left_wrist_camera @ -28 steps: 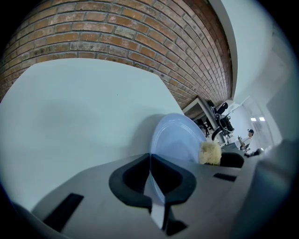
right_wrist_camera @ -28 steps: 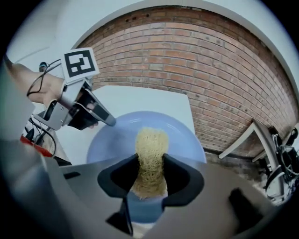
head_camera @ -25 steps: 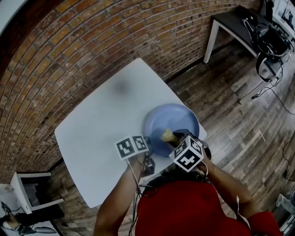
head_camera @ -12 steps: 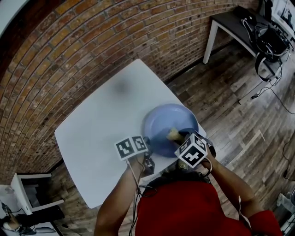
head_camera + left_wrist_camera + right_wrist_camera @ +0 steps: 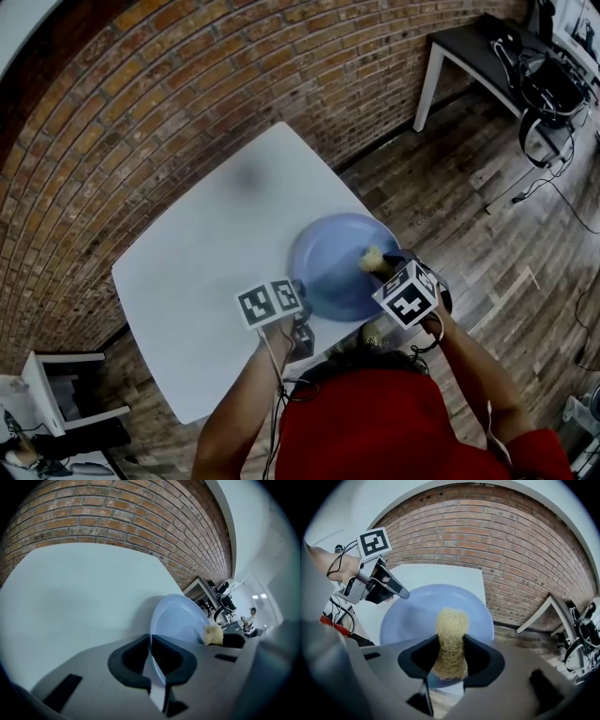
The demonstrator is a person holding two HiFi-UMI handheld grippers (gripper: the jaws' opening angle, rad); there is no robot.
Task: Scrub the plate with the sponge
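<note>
A pale blue plate [image 5: 330,258] lies on the white table [image 5: 202,272] near its front right corner. My left gripper [image 5: 298,298] is shut on the plate's near left rim, and in the left gripper view the rim [image 5: 157,634] runs between its jaws. My right gripper [image 5: 380,262] is shut on a yellow mesh sponge [image 5: 371,256] and holds it over the plate's right side. In the right gripper view the sponge [image 5: 451,637] stands between the jaws above the plate [image 5: 412,616], with the left gripper [image 5: 399,592] at the plate's left edge.
A brick wall [image 5: 187,84] runs behind the table. A dark desk [image 5: 487,56] with cables and headphones stands at the back right on the wooden floor [image 5: 469,197]. A white stand [image 5: 56,389] sits at the lower left. The table's left half is bare.
My right gripper has carried the sponge across the plate from its near middle toward the right and slightly farther away. The left gripper and the plate have stayed put.
</note>
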